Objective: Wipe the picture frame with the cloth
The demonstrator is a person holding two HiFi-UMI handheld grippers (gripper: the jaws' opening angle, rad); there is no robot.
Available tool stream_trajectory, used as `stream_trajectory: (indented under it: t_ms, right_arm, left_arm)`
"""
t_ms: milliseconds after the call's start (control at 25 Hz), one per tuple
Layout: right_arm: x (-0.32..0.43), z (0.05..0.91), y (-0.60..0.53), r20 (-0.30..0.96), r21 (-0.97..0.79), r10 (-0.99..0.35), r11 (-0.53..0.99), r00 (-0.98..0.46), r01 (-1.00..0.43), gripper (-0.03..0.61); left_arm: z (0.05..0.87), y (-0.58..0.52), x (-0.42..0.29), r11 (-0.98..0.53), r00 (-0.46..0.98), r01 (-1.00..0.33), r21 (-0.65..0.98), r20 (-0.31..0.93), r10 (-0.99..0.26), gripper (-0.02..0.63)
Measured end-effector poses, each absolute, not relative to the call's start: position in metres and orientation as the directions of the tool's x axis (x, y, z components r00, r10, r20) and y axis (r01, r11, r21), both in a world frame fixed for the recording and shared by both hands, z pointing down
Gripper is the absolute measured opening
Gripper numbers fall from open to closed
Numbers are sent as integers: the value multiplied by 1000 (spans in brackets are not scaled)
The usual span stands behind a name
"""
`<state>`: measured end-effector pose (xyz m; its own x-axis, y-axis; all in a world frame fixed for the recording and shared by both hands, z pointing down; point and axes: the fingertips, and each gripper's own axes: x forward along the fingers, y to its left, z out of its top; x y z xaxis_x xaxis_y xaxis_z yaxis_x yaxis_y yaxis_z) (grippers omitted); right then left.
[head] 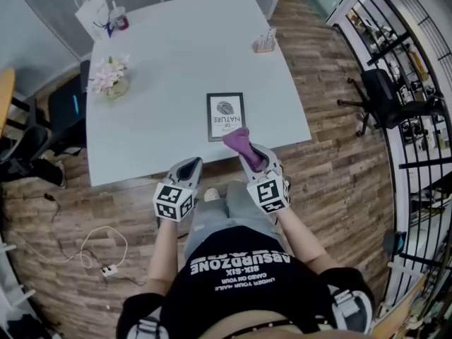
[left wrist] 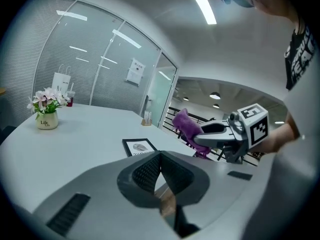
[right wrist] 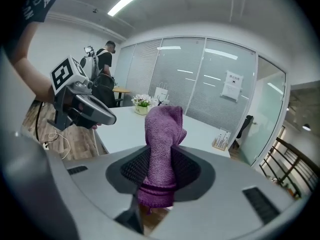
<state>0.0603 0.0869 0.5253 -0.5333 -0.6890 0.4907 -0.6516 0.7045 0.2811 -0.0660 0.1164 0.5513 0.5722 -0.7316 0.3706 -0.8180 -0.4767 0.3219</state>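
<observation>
The black picture frame [head: 226,116] lies flat near the front edge of the white table [head: 169,62]; it also shows in the left gripper view [left wrist: 139,146]. My right gripper [head: 249,150] hovers just in front of the frame, at the table edge, shut on a purple cloth [head: 239,140] that sticks up between its jaws [right wrist: 162,134]. My left gripper [head: 191,164] is to its left, below the table edge, shut with nothing in it [left wrist: 160,157]. Each gripper shows in the other's view: the right gripper [left wrist: 200,134] and the left gripper [right wrist: 111,118].
A pot of pink flowers [head: 109,78] stands at the table's left, a white paper bag [head: 93,13] at the far left corner, a small stand [head: 265,42] at the far right. An office chair [head: 385,97] is on the right, cables [head: 106,256] on the floor.
</observation>
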Motion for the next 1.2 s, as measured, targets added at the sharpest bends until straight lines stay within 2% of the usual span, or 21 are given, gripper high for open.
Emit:
stream_trajectory:
  t_ms: [240,760,1200]
  right_arm:
    - [74,521,47,491,331,-697,704,-523,-628,137]
    - [60,531,-68,530,398,-649,758,-545,-516,138]
    - [37,566,-112,610,358,-523,852,-595,-382,138]
  left_arm:
    - [565,93,-50,-507,603,-798,327,409,-685,15]
    - [587,31,-37,-510,564,-819,262,526,-636,15]
    - [632,-9,-26,-467,527,-840,276,623,-578,15]
